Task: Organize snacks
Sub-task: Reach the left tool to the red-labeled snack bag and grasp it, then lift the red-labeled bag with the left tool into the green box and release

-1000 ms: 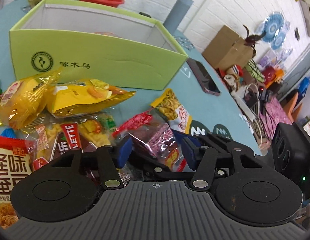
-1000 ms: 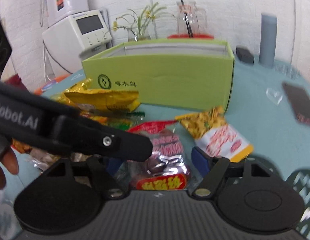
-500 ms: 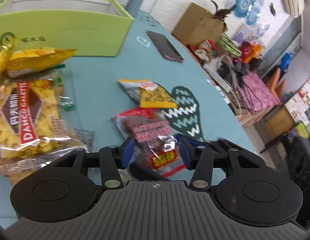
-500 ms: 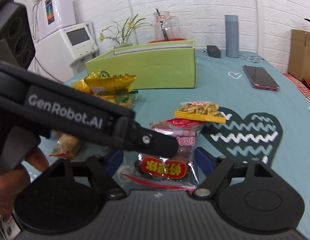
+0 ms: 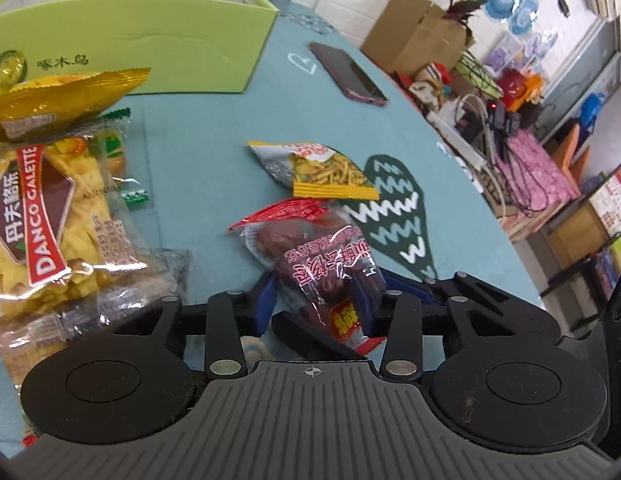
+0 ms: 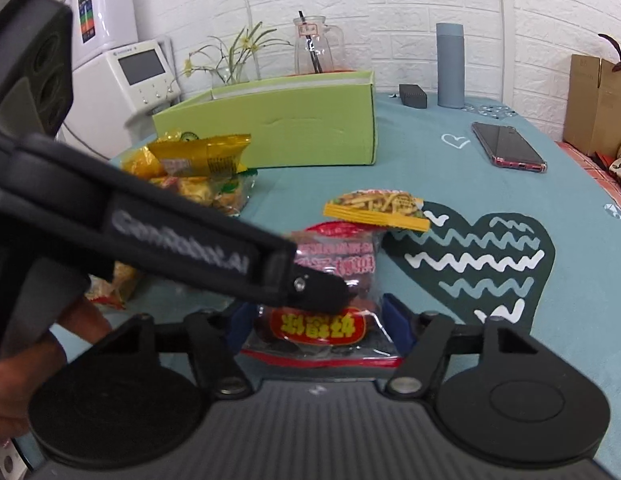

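The snack packet [image 5: 322,256] you are working on is a clear plastic pouch with a red crimped top edge, dark reddish-brown pieces inside, pink Chinese characters across the film and a red patch with yellow characters at its near end. It lies on the teal tablecloth [image 5: 214,128] at the lower centre of both views, just below a small yellow-edged packet [image 5: 326,172] showing thin fried sticks.

Your left gripper [image 5: 316,300] has just been closing, and its blue pads [image 5: 266,298] now pinch the packet's near end from both sides. Your right gripper [image 6: 316,320] has also been narrowing; the packet sits between its blue pads [image 6: 396,318], but whether they press on it you cannot tell from here (the left tool crosses in front).

At the left of the left view, a clear bag [image 5: 50,216] reads "DANCO GALETTE" on a red band. The lime-green box [image 5: 150,48] at the upper left carries a round emblem and dark Chinese characters. The left tool's black arm [image 6: 170,240] reads "GenRobot.AI", blurred.
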A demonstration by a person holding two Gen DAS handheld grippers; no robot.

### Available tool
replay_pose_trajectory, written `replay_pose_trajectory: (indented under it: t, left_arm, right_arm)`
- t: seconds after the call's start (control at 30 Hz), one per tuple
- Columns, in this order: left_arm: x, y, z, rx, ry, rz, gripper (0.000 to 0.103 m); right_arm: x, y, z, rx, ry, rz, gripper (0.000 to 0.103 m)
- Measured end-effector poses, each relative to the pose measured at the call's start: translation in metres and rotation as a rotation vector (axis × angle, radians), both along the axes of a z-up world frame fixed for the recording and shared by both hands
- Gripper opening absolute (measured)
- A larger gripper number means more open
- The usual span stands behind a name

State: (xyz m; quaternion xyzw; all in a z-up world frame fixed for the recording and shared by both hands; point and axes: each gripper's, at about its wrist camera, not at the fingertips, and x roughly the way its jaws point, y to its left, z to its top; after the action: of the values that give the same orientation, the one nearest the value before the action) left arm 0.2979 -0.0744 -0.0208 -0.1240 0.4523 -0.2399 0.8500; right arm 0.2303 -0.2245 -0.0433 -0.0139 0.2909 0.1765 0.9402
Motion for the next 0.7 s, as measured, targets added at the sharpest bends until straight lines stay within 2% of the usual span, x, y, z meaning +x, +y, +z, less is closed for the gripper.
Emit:
replay_pose_trajectory:
  t: [0.13,0.3,0.43,0.53,0.7]
  left_arm:
    - [-0.010,0.018,0.015,-0.081,0.004,0.008,0.014]
    - [-0.007,0.044,0.053,-0.081,-0.072,0.074,0.015]
    - [0.003,0.068,0.072,-0.090,-0.124,0.125,0.014]
    - [0.005,0.078,0.065,-0.104,-0.106,0.143,0.014]
    - [0.012,0.070,0.022,-0.130,0.025,0.110,0.015]
  right_arm:
    - [-0.017,0.005,0.017,-0.004,-0.052,0.022,0.070]
    - [-0.004,0.023,0.046,0.023,-0.113,0.097,0.074]
    - [0.015,0.037,0.063,0.096,-0.146,0.144,0.074]
    - [0.014,0.046,0.056,0.112,-0.136,0.163,0.074]
    - [0.010,0.041,0.031,0.086,-0.030,0.116,0.074]
